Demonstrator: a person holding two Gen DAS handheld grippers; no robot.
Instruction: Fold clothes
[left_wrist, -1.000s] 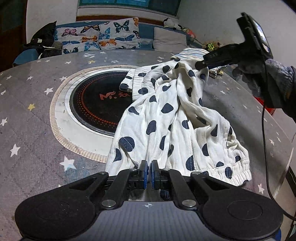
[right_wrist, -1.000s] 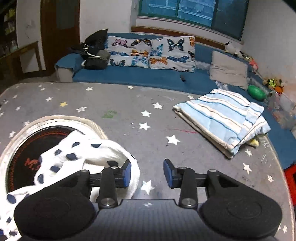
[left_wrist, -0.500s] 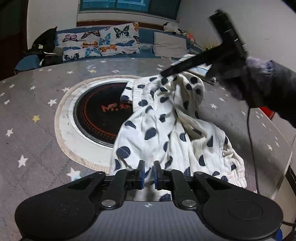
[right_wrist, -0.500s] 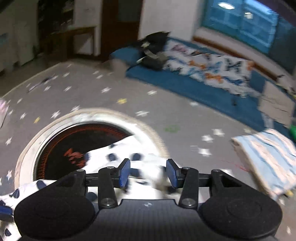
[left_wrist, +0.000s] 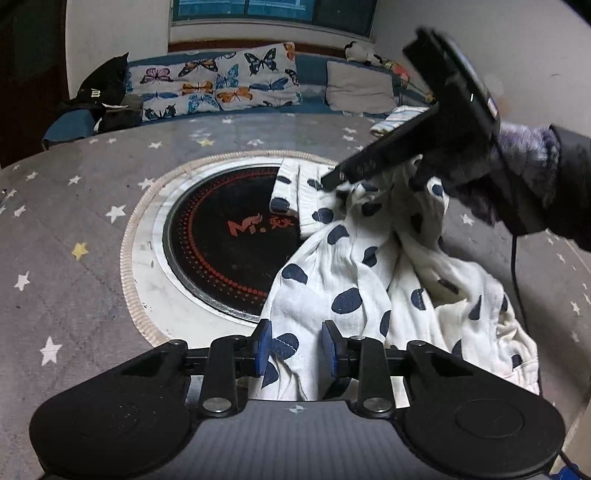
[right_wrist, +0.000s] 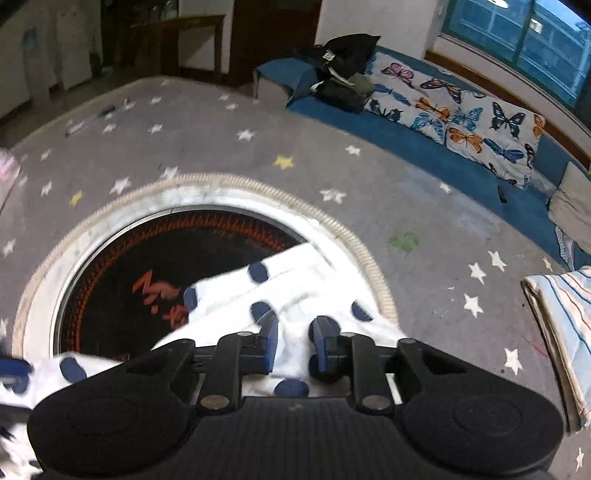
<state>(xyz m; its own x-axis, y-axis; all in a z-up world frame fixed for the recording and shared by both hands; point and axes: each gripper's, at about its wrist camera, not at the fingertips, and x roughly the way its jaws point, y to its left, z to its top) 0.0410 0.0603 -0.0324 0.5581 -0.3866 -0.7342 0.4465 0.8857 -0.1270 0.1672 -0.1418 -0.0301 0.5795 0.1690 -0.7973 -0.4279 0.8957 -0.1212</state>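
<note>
A white garment with dark blue spots (left_wrist: 369, 280) lies crumpled over the right side of a round black hob (left_wrist: 225, 243), set in a grey star-print table (left_wrist: 74, 229). My left gripper (left_wrist: 294, 349) sits at the garment's near edge. Its jaws are opening, and cloth hangs loose between the blue pads. My right gripper (left_wrist: 332, 181), held by a gloved hand (left_wrist: 528, 166), reaches down onto the garment's far ribbed end. In the right wrist view its jaws (right_wrist: 294, 341) are closing, and a fold of the garment (right_wrist: 295, 284) fills the gap between them.
A folded blue-striped cloth (right_wrist: 565, 325) lies at the table's right edge. Behind the table runs a blue sofa (right_wrist: 406, 147) with butterfly cushions (left_wrist: 221, 85) and a black bag (left_wrist: 107, 85). A cable (left_wrist: 513, 266) hangs from the right gripper.
My left gripper's jaws have parted from shut, letting go of the hem. The right gripper swung left and down over the hob, rolled, and narrowed onto the garment's far end.
</note>
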